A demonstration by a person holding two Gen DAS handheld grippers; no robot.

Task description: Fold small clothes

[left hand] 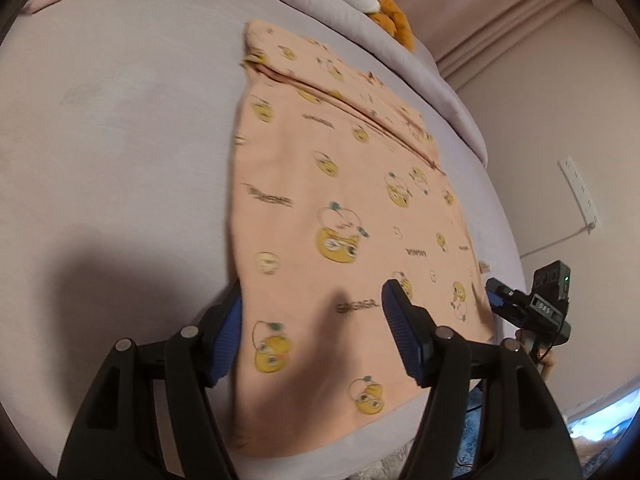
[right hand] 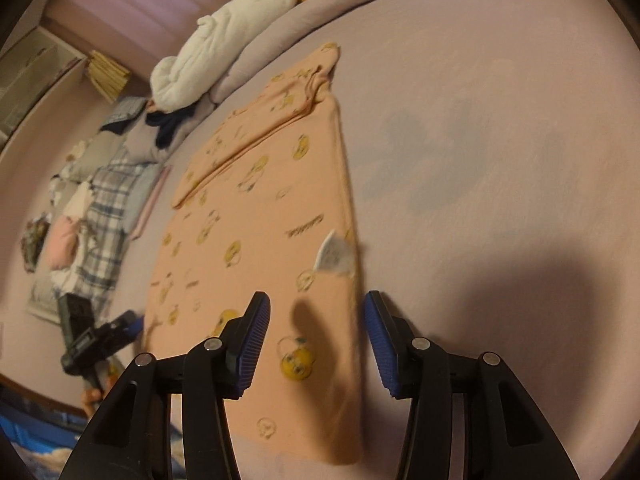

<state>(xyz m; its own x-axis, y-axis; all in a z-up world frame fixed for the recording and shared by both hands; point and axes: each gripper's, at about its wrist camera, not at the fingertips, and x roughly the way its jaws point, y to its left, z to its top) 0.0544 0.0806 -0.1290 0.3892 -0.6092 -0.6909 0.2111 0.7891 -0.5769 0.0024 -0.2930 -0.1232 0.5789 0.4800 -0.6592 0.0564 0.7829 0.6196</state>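
Left tool: released, jaws spread, blue ribbed pads hanging over the near left part of the garment, nothing between them.
Right tool: likewise released, empty, jaws standing either side of the garment's right edge at the near end.

Item: small peach garment, printed with yellow cartoon faces and dark lettering. Lies flat on the lilac bed sheet, long axis running away from both tools; a sleeve is already laid across the far end. White care label stands up at the right edge.

Handling, as judged: thin knit cotton, light, limp, no stiffness; will drape and wrinkle when lifted, may drag on the sheet. Not fragile, not slippery against ribbed pads.

Where to hold: the two near hem corners, one per tool, pinching all layers together so that the near end can be carried toward the far end.
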